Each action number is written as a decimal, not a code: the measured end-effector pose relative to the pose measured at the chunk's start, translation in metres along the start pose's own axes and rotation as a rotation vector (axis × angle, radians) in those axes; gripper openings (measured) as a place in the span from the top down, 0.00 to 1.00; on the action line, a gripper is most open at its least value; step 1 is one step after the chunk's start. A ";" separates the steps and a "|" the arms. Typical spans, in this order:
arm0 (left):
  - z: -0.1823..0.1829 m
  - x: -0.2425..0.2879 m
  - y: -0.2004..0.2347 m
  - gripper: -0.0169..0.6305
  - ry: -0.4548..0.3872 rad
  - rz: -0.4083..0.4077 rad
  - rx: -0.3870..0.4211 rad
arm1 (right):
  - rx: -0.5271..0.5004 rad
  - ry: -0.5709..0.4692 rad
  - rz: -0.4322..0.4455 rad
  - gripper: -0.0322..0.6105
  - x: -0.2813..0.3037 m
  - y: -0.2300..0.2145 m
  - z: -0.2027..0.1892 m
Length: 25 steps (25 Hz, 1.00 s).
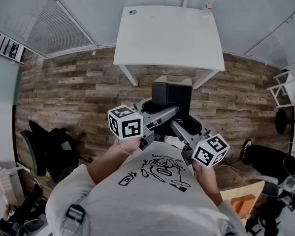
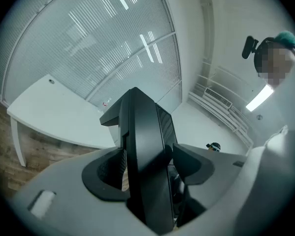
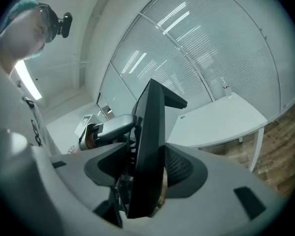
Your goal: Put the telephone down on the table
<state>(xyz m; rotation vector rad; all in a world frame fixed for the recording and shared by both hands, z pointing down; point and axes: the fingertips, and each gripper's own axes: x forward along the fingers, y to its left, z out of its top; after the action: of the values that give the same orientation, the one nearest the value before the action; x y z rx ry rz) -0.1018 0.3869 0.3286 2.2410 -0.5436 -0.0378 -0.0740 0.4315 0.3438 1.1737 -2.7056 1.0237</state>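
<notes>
Grey printed tee [image 1: 147,195] nearest; just past it the telephone [image 1: 172,96] hangs in the air btwn two grippers, not yet on the table [image 1: 169,38].
Phone is a black slab held on edge in front of the person's chest, over the wood floor [image 1: 78,87] and well short of the white table. Left gripper [image 1: 159,116] has its jaws spread fairly wide w/ the pads pressed on the phone's two faces; right gripper [image 1: 184,129] does the same from the other side, so it's a two-sided hold. Table top is mostly bare: a small bottle [image 1: 209,6] at the far right corner, a little round thing [image 1: 132,12] at the far left. Progress, by my read: pickup done, approx. halfway. Left to do: carry fwd to the table, lower, let go w/ both.
</notes>
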 end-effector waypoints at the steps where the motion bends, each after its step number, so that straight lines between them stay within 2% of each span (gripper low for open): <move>1: -0.001 0.000 0.000 0.51 -0.003 0.002 -0.002 | -0.001 0.001 0.003 0.61 0.000 -0.001 -0.001; 16: 0.009 -0.009 0.004 0.51 -0.008 0.009 0.006 | 0.006 -0.010 0.003 0.60 0.010 0.008 0.004; 22: 0.025 -0.052 0.042 0.51 -0.003 0.002 -0.011 | 0.019 -0.004 -0.013 0.60 0.064 0.031 -0.007; 25: 0.027 -0.056 0.049 0.51 0.003 0.004 -0.019 | 0.030 0.000 -0.018 0.60 0.071 0.032 -0.008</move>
<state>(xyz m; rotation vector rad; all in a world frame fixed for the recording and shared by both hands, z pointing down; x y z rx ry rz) -0.1759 0.3616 0.3375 2.2208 -0.5436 -0.0370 -0.1477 0.4062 0.3512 1.1993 -2.6839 1.0651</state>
